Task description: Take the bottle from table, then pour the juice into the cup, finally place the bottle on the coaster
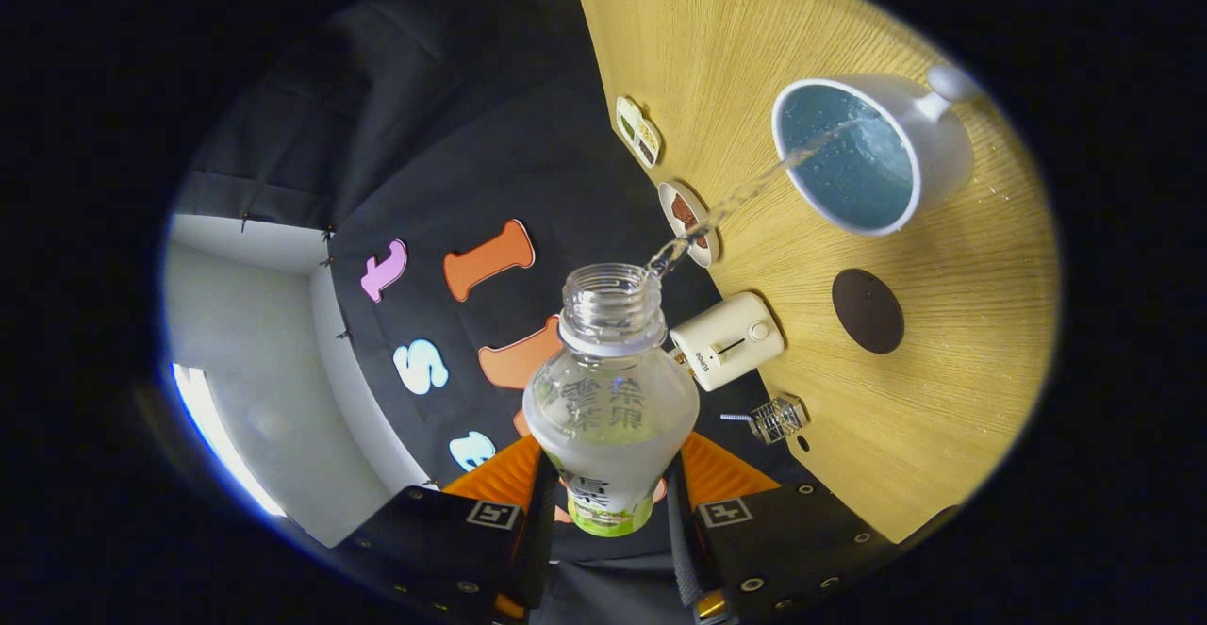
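Two fingers of the gripper [611, 512] press on the lower sides of a clear plastic bottle with a green-and-white label [611, 418], closed around it. The bottle is uncapped and tipped, and a thin stream of clear liquid [745, 196] runs from its mouth into a white ceramic cup with a blue inside [872, 149] that stands on the pale wooden bench [943, 399]. A dark round coaster [868, 311] lies bare on the bench near the cup, apart from it. Along the bench edge sit a small cream toaster [728, 339], a white dish with something brown in it [688, 222], a little tray of compartments [638, 131] and a small wire object [775, 419] that is hard to make out. The stream crosses in front of the dish. Small droplets dot the bench beside the cup. The bottle's base is hidden between the fingers.
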`<state>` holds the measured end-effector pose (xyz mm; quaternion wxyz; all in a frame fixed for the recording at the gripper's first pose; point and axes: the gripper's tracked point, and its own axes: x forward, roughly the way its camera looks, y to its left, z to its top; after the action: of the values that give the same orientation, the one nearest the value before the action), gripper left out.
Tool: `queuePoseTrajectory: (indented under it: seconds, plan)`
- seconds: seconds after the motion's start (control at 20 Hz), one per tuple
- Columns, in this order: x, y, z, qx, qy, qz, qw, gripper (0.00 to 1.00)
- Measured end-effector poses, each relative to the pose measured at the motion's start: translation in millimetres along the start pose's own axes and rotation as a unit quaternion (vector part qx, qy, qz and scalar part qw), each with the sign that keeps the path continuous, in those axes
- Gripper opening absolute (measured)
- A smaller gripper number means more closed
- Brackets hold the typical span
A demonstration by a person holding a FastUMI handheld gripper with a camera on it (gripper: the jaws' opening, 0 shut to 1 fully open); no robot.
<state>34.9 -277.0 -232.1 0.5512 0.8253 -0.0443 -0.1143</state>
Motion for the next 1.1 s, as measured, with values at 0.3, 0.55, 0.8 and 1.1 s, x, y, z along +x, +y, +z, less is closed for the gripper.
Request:
queuePoseTrajectory:
  seconds: [0.3,0.55,0.8,1.1]
  plan:
    - [-1,7,4,0.019,-0.004,0.007,1.000,0.54]
    - [-2,10,4,0.035,-0.001,0.014,0.999,0.54]
    - [-1,17,2,0.047,0.003,0.023,0.999,0.54]
    - [-5,25,8,0.065,-0.003,0.028,0.997,0.54]
